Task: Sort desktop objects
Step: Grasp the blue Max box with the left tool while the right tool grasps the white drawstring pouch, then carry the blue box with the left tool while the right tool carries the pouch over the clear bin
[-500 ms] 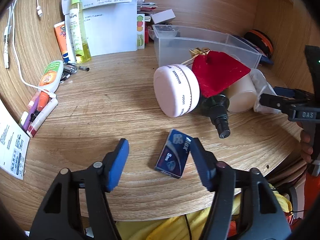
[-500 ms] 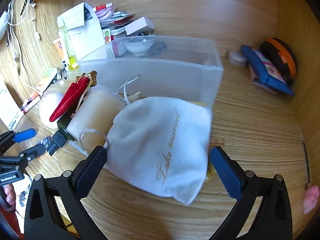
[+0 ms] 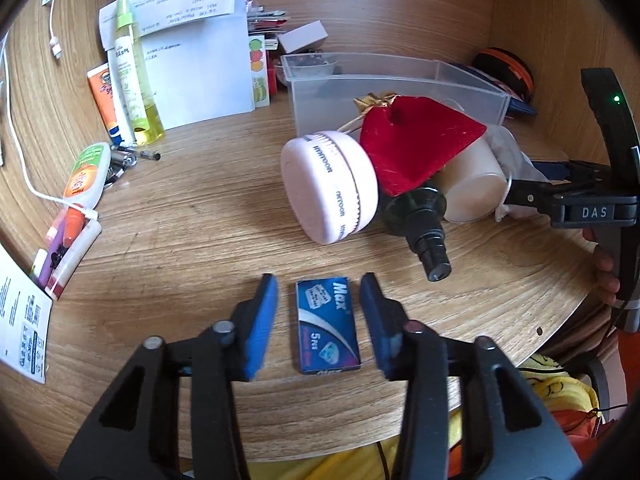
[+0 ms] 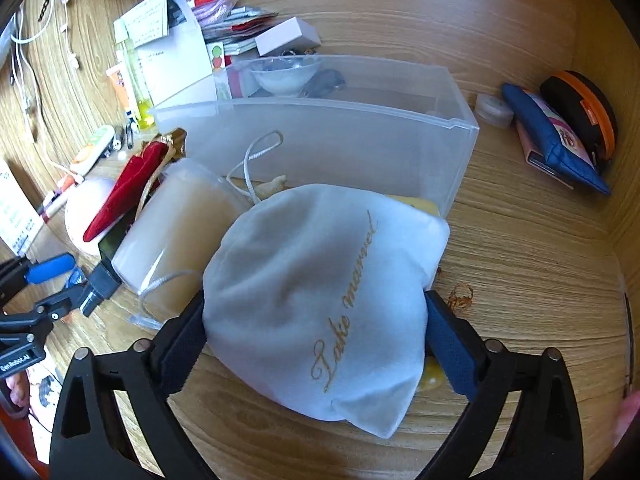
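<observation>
Between the left gripper's blue pads lies the Max blade box, flat on the bench, long axis toward 12 o'clock, clear gap each side; jaws apart, level, low. Right gripper is pressed on the white drawstring pouch from 9 and 3 o'clock, clear bin at 12.

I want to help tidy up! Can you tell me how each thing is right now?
Left gripper: open, pads either side of the razor blade box.
Razor blade box: flat on the desk.
Right gripper: shut on the white pouch.
White pouch: squeezed between the pads.
Clear bin: lidless.
Pink jar: tipped sideways.
</observation>
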{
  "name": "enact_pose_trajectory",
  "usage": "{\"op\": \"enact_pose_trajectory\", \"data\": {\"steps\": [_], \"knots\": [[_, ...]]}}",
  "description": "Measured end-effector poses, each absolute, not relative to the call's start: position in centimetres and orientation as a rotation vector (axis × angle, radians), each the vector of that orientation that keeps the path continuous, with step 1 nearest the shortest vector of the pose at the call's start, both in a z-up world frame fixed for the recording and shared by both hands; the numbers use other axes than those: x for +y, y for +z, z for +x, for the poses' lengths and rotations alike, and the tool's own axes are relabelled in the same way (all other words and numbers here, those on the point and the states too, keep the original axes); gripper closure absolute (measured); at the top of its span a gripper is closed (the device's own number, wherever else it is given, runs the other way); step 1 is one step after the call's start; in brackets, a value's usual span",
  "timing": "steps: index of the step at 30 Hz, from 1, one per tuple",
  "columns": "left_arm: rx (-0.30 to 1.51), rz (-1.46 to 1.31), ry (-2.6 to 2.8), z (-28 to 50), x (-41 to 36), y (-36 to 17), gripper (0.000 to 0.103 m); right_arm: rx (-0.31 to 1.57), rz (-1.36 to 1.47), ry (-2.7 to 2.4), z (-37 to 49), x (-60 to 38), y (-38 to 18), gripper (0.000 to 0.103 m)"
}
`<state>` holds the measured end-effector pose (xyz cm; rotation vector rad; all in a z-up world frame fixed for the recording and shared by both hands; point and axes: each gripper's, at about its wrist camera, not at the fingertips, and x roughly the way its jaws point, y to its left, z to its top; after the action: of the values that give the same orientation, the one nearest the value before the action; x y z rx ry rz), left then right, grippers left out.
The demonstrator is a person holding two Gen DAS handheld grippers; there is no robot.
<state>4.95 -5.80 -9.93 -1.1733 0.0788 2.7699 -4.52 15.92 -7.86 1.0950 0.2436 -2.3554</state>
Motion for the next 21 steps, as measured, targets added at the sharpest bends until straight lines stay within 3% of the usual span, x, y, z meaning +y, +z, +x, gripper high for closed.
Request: {"op": "enact_pose_trajectory", "data": {"steps": [2, 8, 11, 21], "knots": [[0.088, -1.174, 2.770, 4.8, -5.6, -9.9, 0.077, 0.236, 1.071, -2.337, -4.6, 16.0, -7.7, 0.009], [0.096, -1.171, 2.783, 4.9, -5.5, -9.9, 0.077, 0.199, 1.034, -2.335, -4.3, 16.2, -6.9, 0.025], [0.059, -1.181, 2.789, 4.7, -6.0, -9.8, 0.077, 0.162, 1.018, -2.321, -4.0, 16.5, -6.4, 0.042], [-0.030, -1.148, 2.847, 4.6, -7.5, -8.2, 0.077, 0.157, 0.961, -2.343, -3.6, 17.8, -5.0, 0.058]]}}
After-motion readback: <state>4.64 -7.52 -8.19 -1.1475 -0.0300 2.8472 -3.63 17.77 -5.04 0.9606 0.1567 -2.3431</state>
